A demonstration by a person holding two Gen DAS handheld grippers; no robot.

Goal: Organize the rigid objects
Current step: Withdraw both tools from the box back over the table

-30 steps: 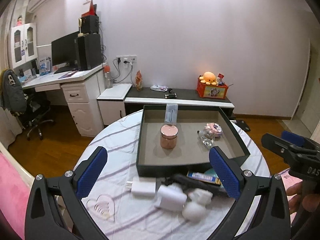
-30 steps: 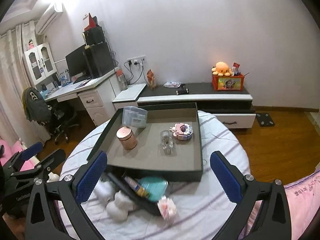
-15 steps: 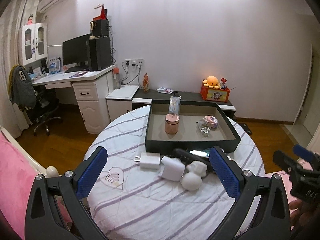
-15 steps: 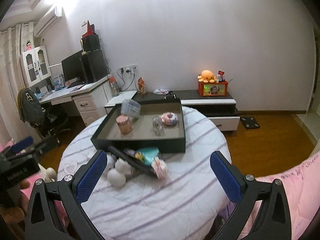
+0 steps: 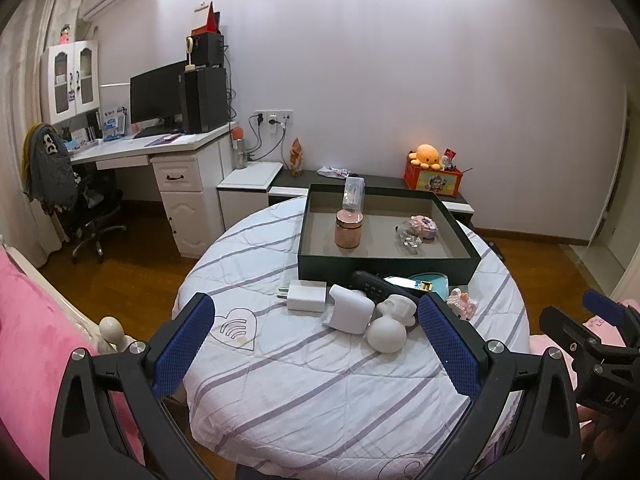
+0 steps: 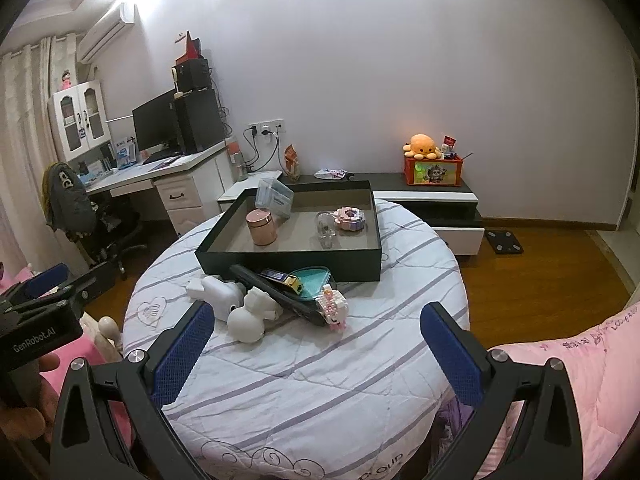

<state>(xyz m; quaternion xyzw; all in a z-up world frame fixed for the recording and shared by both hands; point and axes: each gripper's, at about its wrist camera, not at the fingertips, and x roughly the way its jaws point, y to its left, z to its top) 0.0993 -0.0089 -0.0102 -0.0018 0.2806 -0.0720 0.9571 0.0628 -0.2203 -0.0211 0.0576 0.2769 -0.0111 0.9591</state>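
Note:
A dark tray [image 5: 384, 272] [image 6: 288, 268] sits at the far side of the round table. It holds a copper jar [image 5: 349, 229] [image 6: 262, 227], a clear box [image 5: 354, 196] [image 6: 274, 197], a glass piece [image 5: 409, 236] [image 6: 326, 227] and a pink brick model [image 5: 425, 226] [image 6: 352, 218]. In front of the tray lie white chargers [image 5: 306, 297] [image 6: 222, 294], a white figurine [image 5: 390, 326] [image 6: 252, 314], a black remote [image 5: 372, 285] [image 6: 276, 294], a teal case [image 5: 428, 282] [image 6: 314, 282] and a pink brick toy [image 5: 462, 304] [image 6: 334, 306]. My left gripper [image 5: 320, 350] and right gripper [image 6: 316, 354] are open, empty, well short of the pile.
The table has a striped white cover [image 5: 320, 384]. A pink bed [image 5: 28, 340] lies at the left, pink bedding [image 6: 568, 364] at the right. A desk with a monitor [image 5: 160, 98], an office chair [image 5: 86, 208] and a low cabinet [image 6: 424, 192] stand behind.
Both grippers have pulled back and away from the table, so the tray and the pile look smaller and farther. Nothing on the table has moved. Both stay open.

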